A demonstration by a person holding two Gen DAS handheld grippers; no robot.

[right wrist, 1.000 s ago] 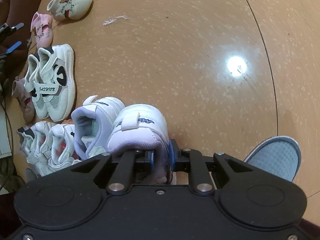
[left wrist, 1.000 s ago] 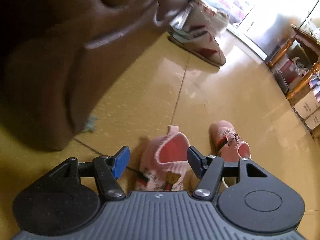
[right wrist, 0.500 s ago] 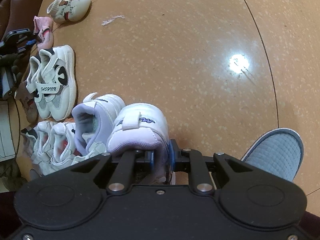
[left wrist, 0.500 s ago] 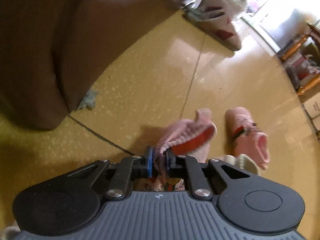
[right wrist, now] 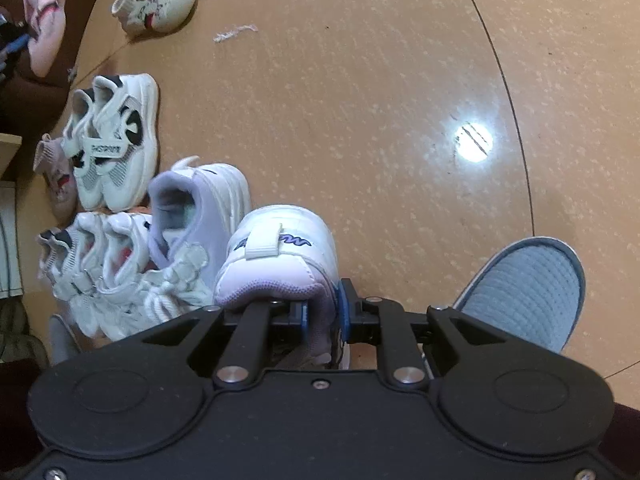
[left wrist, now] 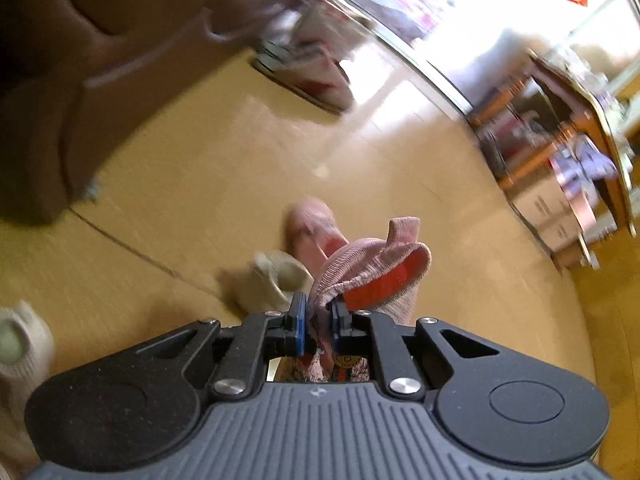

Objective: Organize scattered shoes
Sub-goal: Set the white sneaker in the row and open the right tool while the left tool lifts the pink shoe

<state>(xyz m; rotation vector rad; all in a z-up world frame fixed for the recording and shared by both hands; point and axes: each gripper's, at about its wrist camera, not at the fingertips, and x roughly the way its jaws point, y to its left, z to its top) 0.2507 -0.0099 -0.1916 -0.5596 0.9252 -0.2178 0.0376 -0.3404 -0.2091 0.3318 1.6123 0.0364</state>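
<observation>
We note the pink knit shoe (left wrist: pixel 376 268) pinched by its soft collar in the left tongs (left wrist: pixel 318 326), jaws narrowed right down on the fabric; it hangs clear of the floor (left wrist: pixel 240 160), opening and red lining turned up. A collar grip suits a limp shoe like this, since the knit folds flat between the pads. In the right wrist view the same shoe (right wrist: pixel 42 20) shows at top left, off the floor. Below it on the tiles lie its likely mate, a pink shoe (left wrist: pixel 312 228), and a cream shoe (left wrist: pixel 276 280) just beside; the picture is too blurred to tell if they touch. The right tongs (right wrist: pixel 322 316) are closed on the heel rim of a white strap sneaker (right wrist: pixel 280 256), which sits next to the lilac-lined sneaker (right wrist: pixel 200 216) that looks to be its partner, toes pointing the same way. We judge this grip is for squaring the pair. To the left, a row is forming: white mesh sneakers (right wrist: pixel 112 140) side by side, and pale lace-up sneakers (right wrist: pixel 100 264) nearer us. A grey slipper (right wrist: pixel 528 288) stands to the right of the tongs. A brown sofa (left wrist: pixel 100 60) borders the floor.
</observation>
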